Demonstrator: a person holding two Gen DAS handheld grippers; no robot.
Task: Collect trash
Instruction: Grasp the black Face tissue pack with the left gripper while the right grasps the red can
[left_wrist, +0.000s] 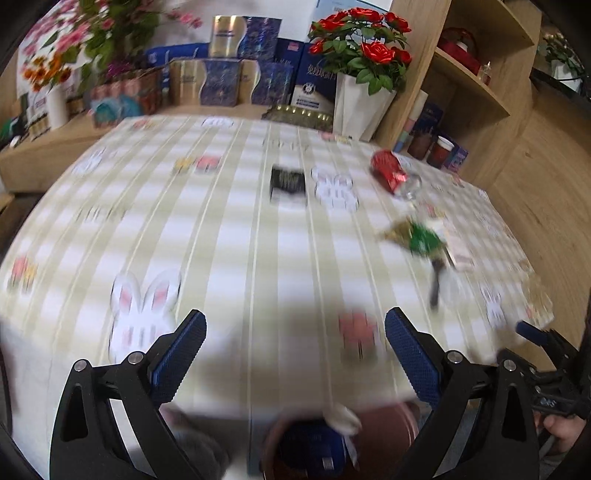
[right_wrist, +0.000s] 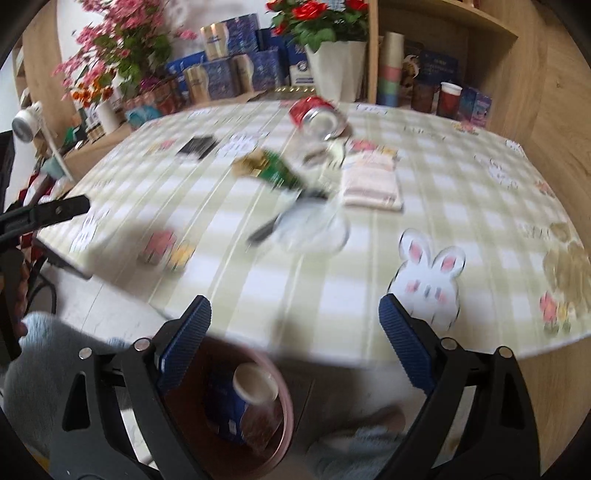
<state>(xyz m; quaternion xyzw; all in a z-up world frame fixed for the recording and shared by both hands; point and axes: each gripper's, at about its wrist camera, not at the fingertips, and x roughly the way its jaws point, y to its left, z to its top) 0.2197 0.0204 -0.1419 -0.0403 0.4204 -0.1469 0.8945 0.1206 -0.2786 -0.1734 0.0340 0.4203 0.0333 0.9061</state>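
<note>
Hovering empty with fingers spread, each hand-held gripper (left_wrist: 295, 343) (right_wrist: 295, 328) overlooks a red can (right_wrist: 314, 110) on the table (right_wrist: 461, 206).

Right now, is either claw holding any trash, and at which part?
Nothing is held. The left claw and the right claw are both open and empty, above the table edge and the bin.

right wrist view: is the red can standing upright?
No, the red can lies on its side on the checked tablecloth, its open end facing the camera.
</note>
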